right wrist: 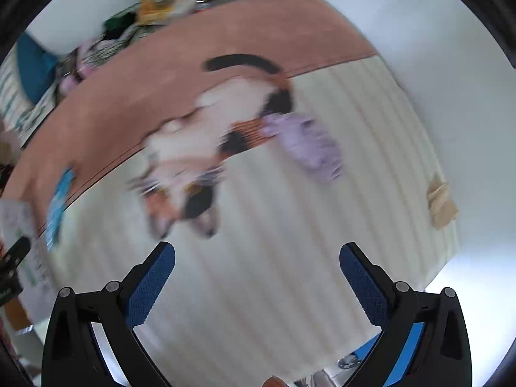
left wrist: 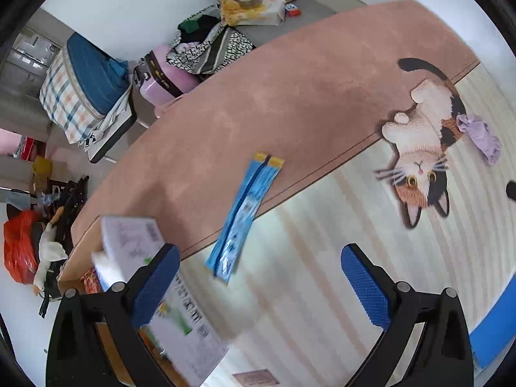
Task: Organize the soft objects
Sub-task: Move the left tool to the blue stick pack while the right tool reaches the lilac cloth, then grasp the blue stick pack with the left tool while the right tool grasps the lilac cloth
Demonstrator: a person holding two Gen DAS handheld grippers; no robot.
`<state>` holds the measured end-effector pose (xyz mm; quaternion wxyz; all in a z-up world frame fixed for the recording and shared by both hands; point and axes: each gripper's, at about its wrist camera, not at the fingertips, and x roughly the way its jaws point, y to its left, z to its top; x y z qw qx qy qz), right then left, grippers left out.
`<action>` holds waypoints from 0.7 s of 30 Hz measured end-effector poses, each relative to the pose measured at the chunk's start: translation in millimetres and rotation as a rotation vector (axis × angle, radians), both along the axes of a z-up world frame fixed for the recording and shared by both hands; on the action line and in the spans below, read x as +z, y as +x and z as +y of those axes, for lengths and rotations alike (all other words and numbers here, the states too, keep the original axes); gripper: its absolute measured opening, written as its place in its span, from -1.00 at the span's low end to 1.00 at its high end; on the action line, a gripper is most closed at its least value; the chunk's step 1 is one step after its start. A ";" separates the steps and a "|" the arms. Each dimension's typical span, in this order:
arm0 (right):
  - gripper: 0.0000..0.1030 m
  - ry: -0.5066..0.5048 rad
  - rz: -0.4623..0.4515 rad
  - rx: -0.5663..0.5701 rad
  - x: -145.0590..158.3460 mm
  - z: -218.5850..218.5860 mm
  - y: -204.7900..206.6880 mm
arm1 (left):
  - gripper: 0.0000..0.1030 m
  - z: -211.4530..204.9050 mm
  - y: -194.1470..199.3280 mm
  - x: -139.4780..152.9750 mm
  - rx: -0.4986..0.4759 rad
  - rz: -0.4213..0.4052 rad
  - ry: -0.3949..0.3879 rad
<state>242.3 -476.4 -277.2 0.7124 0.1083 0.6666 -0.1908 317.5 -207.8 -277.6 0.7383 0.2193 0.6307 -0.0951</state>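
Lilac cloth (left wrist: 480,137), crumpled and soft, is laid on the cat-print rug (left wrist: 290,103). Left gripper (left wrist: 260,285) and right gripper (right wrist: 257,282) are held wide apart, empty.

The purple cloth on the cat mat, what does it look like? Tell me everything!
The purple cloth is pale lilac, soft and crumpled into a loose bunch. It lies flat on the mat, its upper end against the printed cat's back, the rest on the cream stripes. Neither gripper touches it. The right wrist view shows it blurred.
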 end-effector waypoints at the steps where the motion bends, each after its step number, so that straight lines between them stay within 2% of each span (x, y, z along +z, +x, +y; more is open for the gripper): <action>1: 1.00 -0.002 0.006 -0.005 -7.2 -11.5 5.3 | 0.99 -5.4 4.4 -5.2 0.005 0.009 0.004; 5: 1.00 -0.002 0.058 -0.007 -46.0 -56.1 37.0 | 0.99 -15.3 16.0 -21.5 0.025 0.032 0.025; 9: 1.00 -0.010 0.115 0.025 -82.6 -80.9 66.7 | 0.99 -21.1 26.6 -39.1 0.045 0.061 0.042; 12: 1.00 -0.043 0.194 0.047 -115.7 -90.8 83.7 | 0.99 -21.6 30.6 -49.0 0.062 0.077 0.052; 14: 0.77 -0.028 0.221 0.031 -129.7 -93.0 87.0 | 0.99 -21.3 30.1 -53.1 0.062 0.080 0.062; 15: 0.63 -0.018 0.197 0.010 -127.9 -94.3 86.8 | 0.99 -21.4 30.1 -55.2 0.061 0.078 0.066; 17: 0.05 0.035 0.175 -0.017 -124.2 -91.6 86.0 | 0.99 -21.9 27.9 -57.8 0.056 0.075 0.076; 19: -0.03 0.036 0.186 -0.010 -121.5 -81.2 85.1 | 0.99 -21.8 25.2 -60.5 0.054 0.080 0.074; 21: -0.06 0.085 0.177 0.008 -118.4 -61.7 82.8 | 0.99 -18.9 21.6 -62.0 0.055 0.082 0.071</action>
